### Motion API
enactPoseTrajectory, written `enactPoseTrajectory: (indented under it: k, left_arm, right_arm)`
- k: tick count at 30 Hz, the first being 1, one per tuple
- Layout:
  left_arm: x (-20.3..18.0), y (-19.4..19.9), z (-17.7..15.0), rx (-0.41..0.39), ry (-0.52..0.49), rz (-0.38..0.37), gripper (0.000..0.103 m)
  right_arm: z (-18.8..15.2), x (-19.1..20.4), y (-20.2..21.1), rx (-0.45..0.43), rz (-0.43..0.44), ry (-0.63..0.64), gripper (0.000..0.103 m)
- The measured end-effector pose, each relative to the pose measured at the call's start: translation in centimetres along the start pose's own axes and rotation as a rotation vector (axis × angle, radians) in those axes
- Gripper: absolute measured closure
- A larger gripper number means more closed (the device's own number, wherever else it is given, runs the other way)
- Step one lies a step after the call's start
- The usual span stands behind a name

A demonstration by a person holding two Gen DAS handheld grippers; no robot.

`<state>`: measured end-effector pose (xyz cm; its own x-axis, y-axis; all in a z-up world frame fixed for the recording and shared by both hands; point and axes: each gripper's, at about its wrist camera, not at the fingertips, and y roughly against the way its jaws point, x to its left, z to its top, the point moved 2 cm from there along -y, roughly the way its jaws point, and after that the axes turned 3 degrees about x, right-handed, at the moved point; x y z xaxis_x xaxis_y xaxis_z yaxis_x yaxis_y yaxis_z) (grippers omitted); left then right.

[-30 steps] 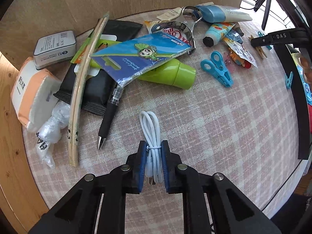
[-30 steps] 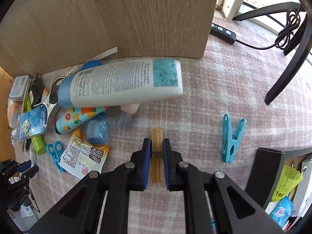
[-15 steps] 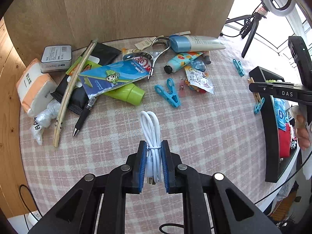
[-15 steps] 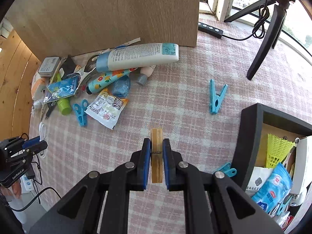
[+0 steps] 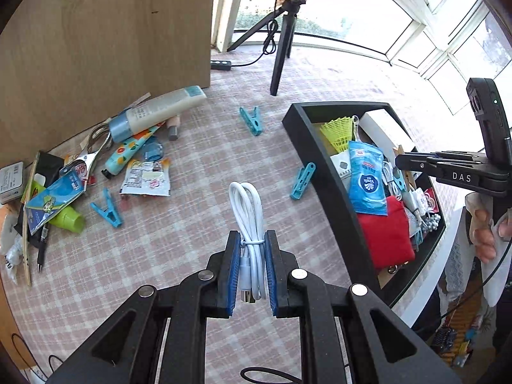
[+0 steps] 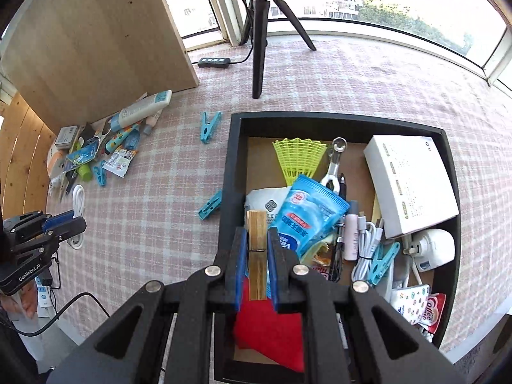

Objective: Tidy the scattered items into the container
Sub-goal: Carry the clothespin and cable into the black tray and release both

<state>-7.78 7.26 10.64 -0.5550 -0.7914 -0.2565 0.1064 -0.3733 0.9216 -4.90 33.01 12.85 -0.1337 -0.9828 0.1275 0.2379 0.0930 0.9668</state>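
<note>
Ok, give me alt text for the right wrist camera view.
The right gripper clamps a wooden clothespin above a black tray crowded with a blue packet, red cloth and white box. Loose items lie scattered on the checked tablecloth.

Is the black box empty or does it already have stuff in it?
Already has stuff. The black box holds a white box, a blue packet, a yellow shuttlecock and a red cloth.

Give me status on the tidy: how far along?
Partway. The black box already holds a white carton, blue pouch and more. In hand: left tool grips a white cable, right tool a wooden peg. Left: the pile by the board, three blue pegs.
</note>
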Motion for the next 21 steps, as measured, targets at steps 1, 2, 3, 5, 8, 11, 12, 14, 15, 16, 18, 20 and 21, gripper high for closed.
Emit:
enactPoseTrajectory:
  k: [1, 2, 3, 5, 8, 11, 12, 14, 15, 16, 18, 20, 21]
  left_arm:
    - [-1.6, -0.3, 0.3, 0.001, -0.019, -0.014, 0.089]
    - [-3.0, -0.5, 0.3, 0.004, -0.038, -0.026, 0.089]
    - [-4.6, -0.8, 0.4, 0.009, -0.059, -0.043, 0.089]
    - [-7.4, -1.4, 0.4, 0.024, -0.082, -0.079, 0.089]
    - [-11.5, -2.6, 0.1, 0.053, -0.116, -0.131, 0.089]
    - [-14.8, -3.6, 0.0, 0.073, -0.134, -0.168, 0.089]
    - [-15.9, -3.8, 0.0, 0.079, -0.14, -0.18, 0.089]
    - [-17.8, -4.2, 0.2, 0.083, -0.161, -0.188, 0.089]
    - [-18.7, -4.4, 0.3, 0.085, -0.173, -0.186, 0.089]
    - [-19.3, -4.6, 0.5, 0.089, -0.179, -0.186, 0.089]
    - [-20.4, -5.1, 0.9, 0.099, -0.179, -0.189, 0.089]
    - [-21.2, -5.5, 1.4, 0.1, -0.185, -0.178, 0.089]
    - [-21.5, -5.6, 1.6, 0.099, -0.19, -0.173, 0.089]
  right_arm:
    - [-0.5, -1.3, 0.3, -0.001, -0.008, -0.019, 0.091]
    - [-1.1, -2.4, 0.5, 0.0, -0.013, -0.035, 0.091]
    - [-1.6, -3.3, 0.7, 0.0, -0.021, -0.049, 0.091]
    - [-3.0, -5.4, 1.3, 0.001, -0.037, -0.078, 0.091]
    - [-5.1, -7.6, 1.5, 0.013, -0.061, -0.108, 0.091]
    - [-6.9, -9.3, 1.7, 0.022, -0.072, -0.133, 0.09]
    - [-7.4, -9.7, 1.8, 0.024, -0.075, -0.141, 0.091]
    - [-8.1, -10.6, 1.8, 0.026, -0.077, -0.156, 0.09]
    - [-8.4, -10.9, 1.8, 0.026, -0.076, -0.163, 0.09]
    - [-8.7, -11.2, 1.8, 0.026, -0.074, -0.168, 0.09]
    - [-8.9, -11.6, 1.9, 0.024, -0.071, -0.173, 0.09]
    - [-9.0, -11.7, 2.0, 0.024, -0.069, -0.169, 0.09]
    - [-9.0, -11.7, 2.0, 0.023, -0.07, -0.164, 0.09]
